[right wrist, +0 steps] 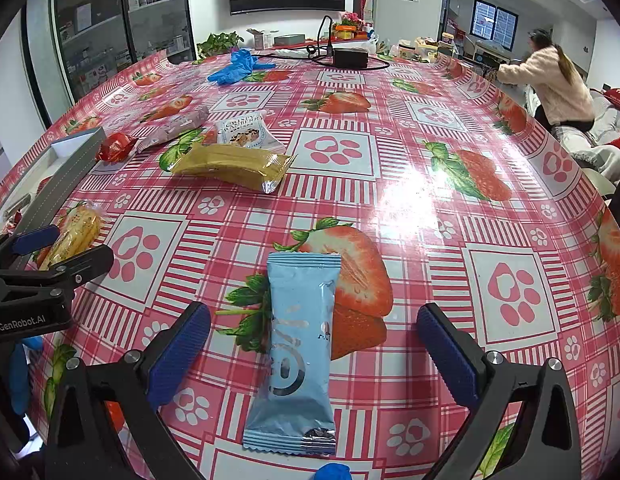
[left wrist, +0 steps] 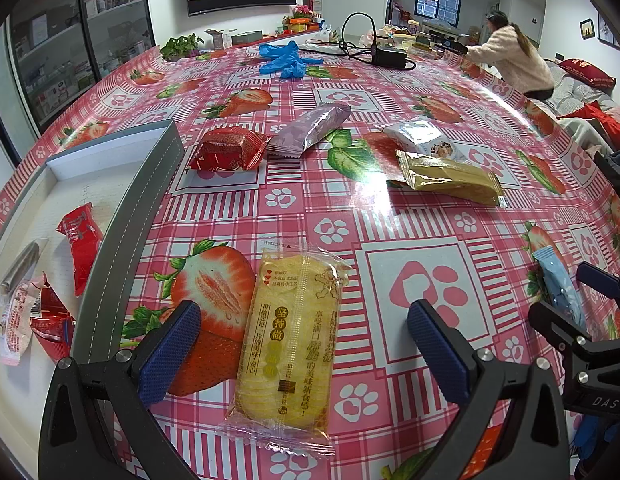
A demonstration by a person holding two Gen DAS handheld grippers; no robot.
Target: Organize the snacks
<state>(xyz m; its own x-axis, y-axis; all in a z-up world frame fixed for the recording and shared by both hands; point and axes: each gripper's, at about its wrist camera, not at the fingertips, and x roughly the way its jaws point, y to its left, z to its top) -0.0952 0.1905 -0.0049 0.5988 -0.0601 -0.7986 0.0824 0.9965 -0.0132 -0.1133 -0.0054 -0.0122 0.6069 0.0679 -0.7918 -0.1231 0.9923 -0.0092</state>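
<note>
With both grippers wide open and empty, your left gripper [left wrist: 303, 354] straddling the yellow cracker pack [left wrist: 287, 344] and your right gripper [right wrist: 314, 354] the blue packet [right wrist: 297, 348] on the table [right wrist: 430, 184], lower squarely before closing.

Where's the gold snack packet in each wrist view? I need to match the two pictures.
Left wrist view: the gold packet lies right of centre in the upper half, just below the white cranberry packet.
Right wrist view: the gold packet lies upper left, again just in front of the white cranberry packet.
Shared landmark: the blue gloves at the far end of the table.
</note>
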